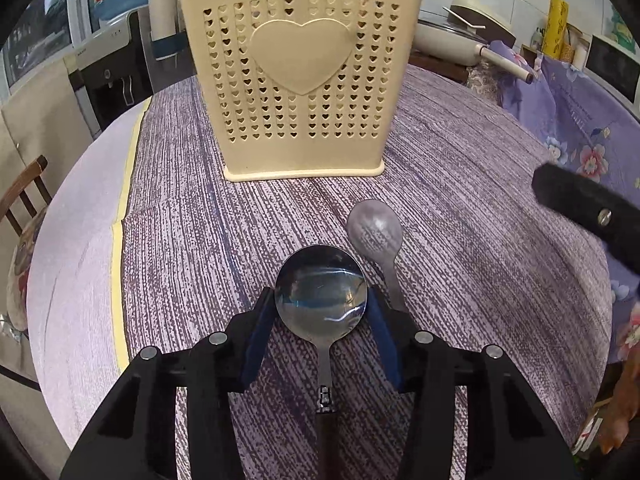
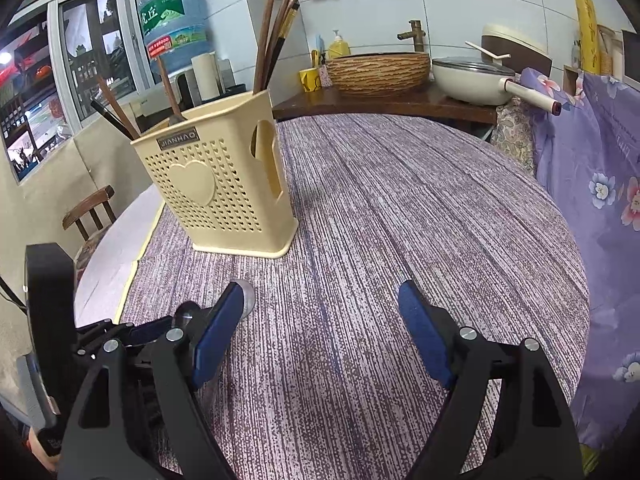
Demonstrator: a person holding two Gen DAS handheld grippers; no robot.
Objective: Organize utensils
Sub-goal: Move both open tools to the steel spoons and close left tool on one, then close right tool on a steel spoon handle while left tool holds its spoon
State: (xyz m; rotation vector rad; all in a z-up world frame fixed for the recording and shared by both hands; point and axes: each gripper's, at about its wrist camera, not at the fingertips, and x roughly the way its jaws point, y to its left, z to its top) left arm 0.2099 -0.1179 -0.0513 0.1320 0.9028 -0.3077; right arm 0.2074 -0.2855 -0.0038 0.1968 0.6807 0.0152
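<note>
A cream utensil holder (image 1: pixel 298 80) with heart holes stands on the purple-clothed table; in the right wrist view (image 2: pixel 222 184) it holds chopsticks and dark-handled utensils. A shiny round steel spoon (image 1: pixel 320 298) lies on the cloth between the open fingers of my left gripper (image 1: pixel 320 312), handle toward the camera. A smaller grey spoon (image 1: pixel 375 230) lies just right of it. My right gripper (image 2: pixel 324 312) is open and empty over bare cloth, right of the left gripper (image 2: pixel 132 332). A spoon bowl edge (image 2: pixel 249 298) peeks behind its left finger.
A wooden chair (image 2: pixel 90 210) stands left of the table. A side counter behind holds a woven basin (image 2: pixel 378 70) and a white pan (image 2: pixel 472 82). Floral purple fabric (image 2: pixel 600 184) drapes along the right edge. A yellow tape strip (image 1: pixel 120 216) marks the cloth's left edge.
</note>
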